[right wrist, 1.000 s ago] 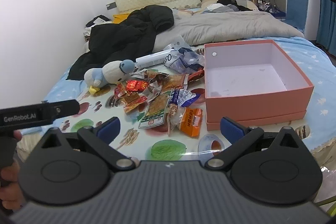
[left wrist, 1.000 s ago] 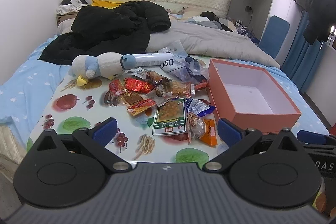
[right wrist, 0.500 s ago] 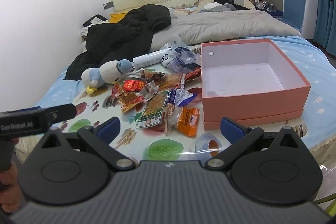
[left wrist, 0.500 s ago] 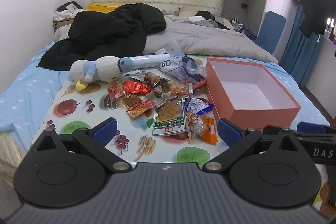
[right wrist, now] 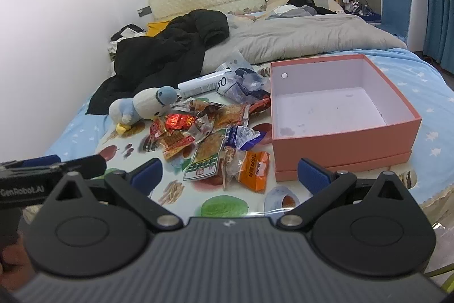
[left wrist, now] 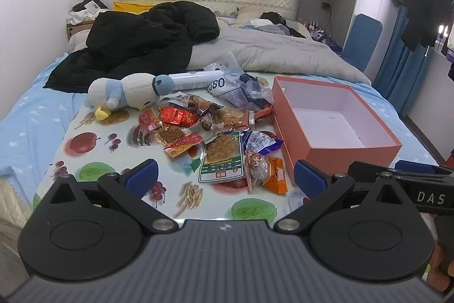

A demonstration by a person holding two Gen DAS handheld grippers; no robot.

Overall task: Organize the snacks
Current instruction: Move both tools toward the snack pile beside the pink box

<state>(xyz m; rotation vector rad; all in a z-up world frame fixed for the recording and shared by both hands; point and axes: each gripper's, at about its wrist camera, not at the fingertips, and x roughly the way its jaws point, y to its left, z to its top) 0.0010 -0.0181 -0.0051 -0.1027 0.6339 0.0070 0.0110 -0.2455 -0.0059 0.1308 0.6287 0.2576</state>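
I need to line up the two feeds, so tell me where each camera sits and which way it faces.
Left wrist: on the left tongs, facing the snack pile and the pink box to its right; its open fingers and the right tool show.
Right wrist: on the right tongs, facing the pink box; its open fingers, the left tool and a hand show.
Shared: snack pile, box, plush duck.

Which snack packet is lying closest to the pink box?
The orange packet. It lies at the near end of the snack pile, right beside the pink box's front corner. The green-labelled packet sits farther left.
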